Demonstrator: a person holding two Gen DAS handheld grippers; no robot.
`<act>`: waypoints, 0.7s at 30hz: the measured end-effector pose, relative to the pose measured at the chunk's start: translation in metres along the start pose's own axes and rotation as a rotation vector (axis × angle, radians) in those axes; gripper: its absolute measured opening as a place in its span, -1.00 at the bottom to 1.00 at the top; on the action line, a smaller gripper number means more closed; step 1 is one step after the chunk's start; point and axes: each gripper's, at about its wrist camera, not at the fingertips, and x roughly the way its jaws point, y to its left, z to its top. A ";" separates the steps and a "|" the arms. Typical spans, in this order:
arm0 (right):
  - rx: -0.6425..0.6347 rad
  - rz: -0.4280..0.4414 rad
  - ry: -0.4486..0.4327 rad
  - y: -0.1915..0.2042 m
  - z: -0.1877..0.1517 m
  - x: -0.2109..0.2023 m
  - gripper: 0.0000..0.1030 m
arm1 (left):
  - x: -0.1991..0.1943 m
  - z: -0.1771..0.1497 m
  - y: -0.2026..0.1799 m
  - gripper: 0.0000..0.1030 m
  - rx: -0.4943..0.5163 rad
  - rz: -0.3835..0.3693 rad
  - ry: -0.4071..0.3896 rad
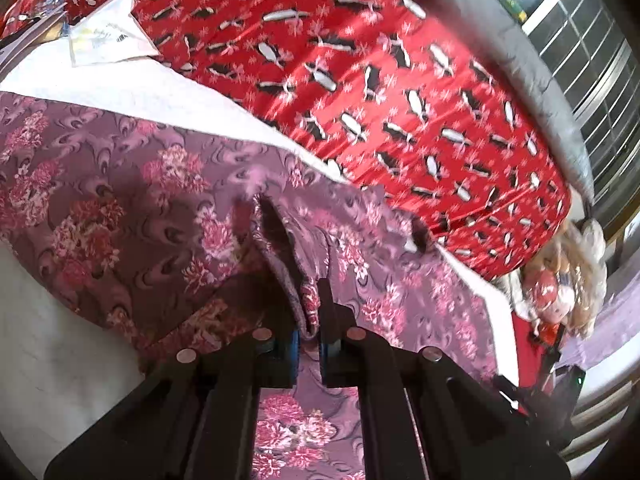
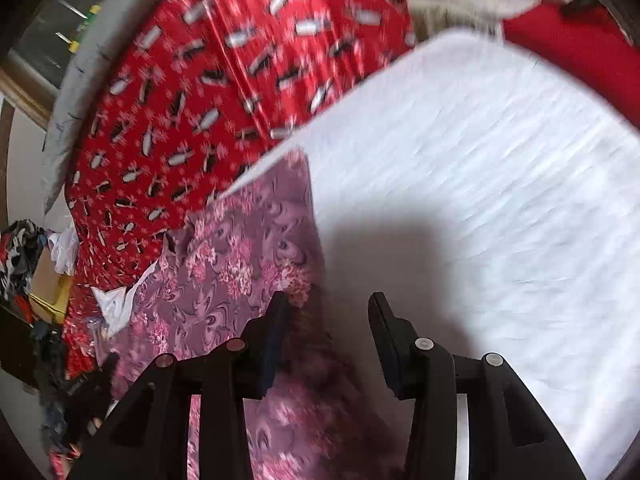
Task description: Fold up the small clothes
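A purple cloth with pink flowers (image 1: 120, 208) lies on a white sheet (image 1: 132, 92). My left gripper (image 1: 310, 312) is shut on a bunched fold of this cloth and lifts it a little. In the right wrist view the same cloth (image 2: 232, 264) lies left of centre on the white sheet (image 2: 480, 184). My right gripper (image 2: 328, 308) is open and empty, with its left finger over the cloth's right edge and its right finger over bare sheet.
A red bedspread with black and white marks (image 1: 380, 80) covers the bed behind the sheet. A white plastic packet (image 1: 108, 32) lies at its far left. A doll (image 1: 560, 280) lies at the right. A pile of clothes (image 2: 24, 264) sits beside the bed.
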 end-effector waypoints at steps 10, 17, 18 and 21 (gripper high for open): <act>-0.058 -0.049 0.001 0.001 -0.015 0.014 -0.79 | 0.004 0.004 0.034 -0.84 -0.170 -0.012 0.096; -0.265 -0.021 -0.130 0.082 -0.031 -0.024 -0.68 | -0.078 0.032 0.091 -0.35 -0.280 0.022 -0.075; -0.317 0.017 -0.080 0.104 -0.039 -0.011 -0.68 | -0.086 0.035 0.105 -0.34 -0.292 0.052 -0.084; -0.421 0.093 0.030 0.162 -0.065 0.032 -0.68 | -0.097 0.041 0.145 -0.34 -0.305 0.114 -0.041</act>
